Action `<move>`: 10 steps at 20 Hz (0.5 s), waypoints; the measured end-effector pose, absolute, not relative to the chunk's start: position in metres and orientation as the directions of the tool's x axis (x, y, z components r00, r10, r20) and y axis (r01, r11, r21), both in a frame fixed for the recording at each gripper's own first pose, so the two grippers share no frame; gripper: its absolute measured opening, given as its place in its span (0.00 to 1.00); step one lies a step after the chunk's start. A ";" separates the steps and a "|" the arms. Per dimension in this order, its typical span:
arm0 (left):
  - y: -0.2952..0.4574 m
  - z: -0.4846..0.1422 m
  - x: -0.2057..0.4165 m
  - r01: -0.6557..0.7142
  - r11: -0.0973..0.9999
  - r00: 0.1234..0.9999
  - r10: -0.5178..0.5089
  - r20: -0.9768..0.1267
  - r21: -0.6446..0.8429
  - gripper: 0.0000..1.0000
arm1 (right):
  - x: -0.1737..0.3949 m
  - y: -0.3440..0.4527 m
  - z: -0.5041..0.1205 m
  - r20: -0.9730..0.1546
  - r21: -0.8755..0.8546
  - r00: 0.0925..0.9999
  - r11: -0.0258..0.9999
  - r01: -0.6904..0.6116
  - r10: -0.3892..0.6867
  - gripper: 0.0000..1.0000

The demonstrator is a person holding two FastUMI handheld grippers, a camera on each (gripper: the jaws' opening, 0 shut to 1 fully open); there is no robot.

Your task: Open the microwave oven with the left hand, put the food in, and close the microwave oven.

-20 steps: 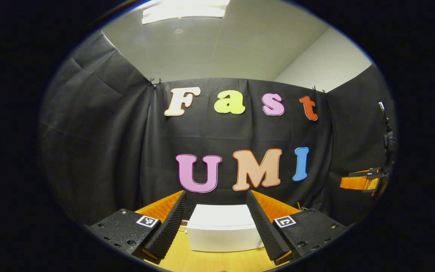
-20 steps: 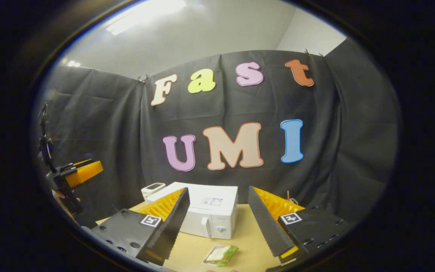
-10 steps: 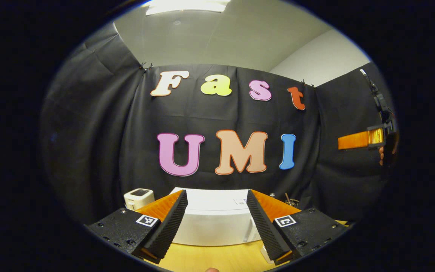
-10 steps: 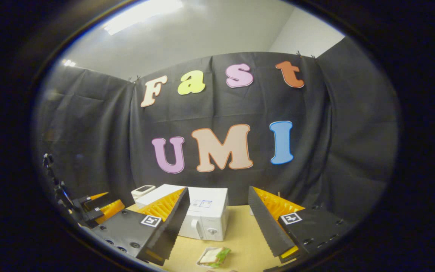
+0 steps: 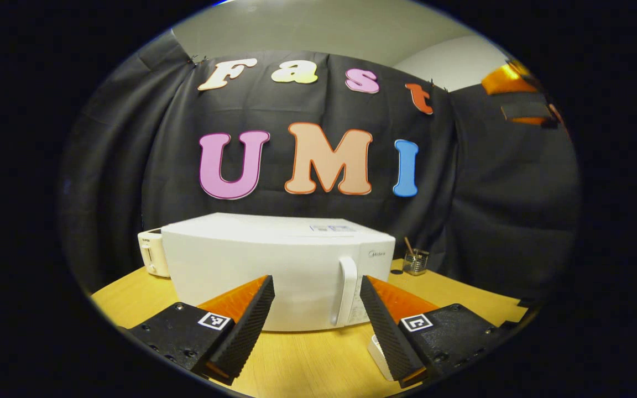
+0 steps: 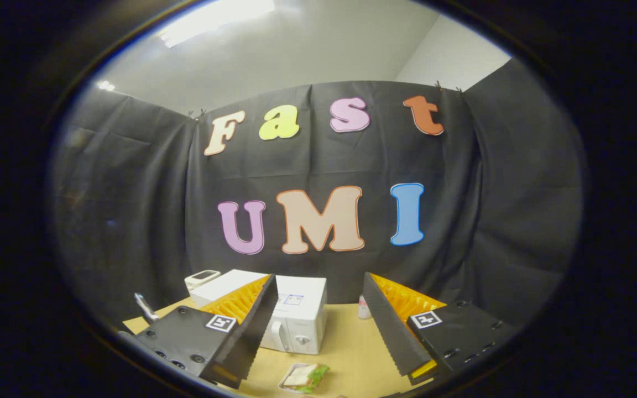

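The left gripper hung with its fingers spread wide and nothing between them, pointing at the white microwave oven just ahead on the tabletop; the door was closed, its handle ahead, toward the right finger. The right gripper was likewise spread and empty, the sandwich tray lying below and ahead between its fingers, the microwave oven beyond.
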State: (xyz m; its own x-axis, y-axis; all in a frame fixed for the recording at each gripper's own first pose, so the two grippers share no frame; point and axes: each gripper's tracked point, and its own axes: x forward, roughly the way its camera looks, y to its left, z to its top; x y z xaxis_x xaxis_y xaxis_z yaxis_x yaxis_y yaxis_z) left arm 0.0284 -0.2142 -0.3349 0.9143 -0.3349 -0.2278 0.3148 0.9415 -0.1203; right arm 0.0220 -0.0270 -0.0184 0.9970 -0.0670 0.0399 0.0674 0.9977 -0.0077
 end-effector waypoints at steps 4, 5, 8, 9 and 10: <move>-0.245 -0.388 0.042 0.318 0.933 0.884 -0.356 -0.302 -0.169 0.96 | 0.023 -0.028 -0.031 0.035 -0.015 0.998 0.999 0.051 -0.050 0.92; -0.252 -0.399 0.047 0.317 0.933 0.880 -0.357 -0.313 -0.171 0.96 | 0.023 -0.030 -0.036 0.028 -0.024 0.998 0.999 0.048 -0.047 0.91; -0.263 -0.420 0.058 0.310 0.936 0.874 -0.349 -0.337 -0.166 0.95 | 0.025 -0.036 -0.042 0.036 -0.051 0.998 0.997 0.053 -0.051 0.92; -0.265 -0.422 0.062 0.305 0.939 0.877 -0.343 -0.337 -0.162 0.95 | 0.025 -0.037 -0.045 0.040 -0.065 0.998 0.996 0.055 -0.053 0.92; -0.267 -0.423 0.066 0.301 0.941 0.879 -0.337 -0.336 -0.156 0.94 | 0.027 -0.037 -0.046 0.044 -0.075 0.998 0.996 0.054 -0.051 0.91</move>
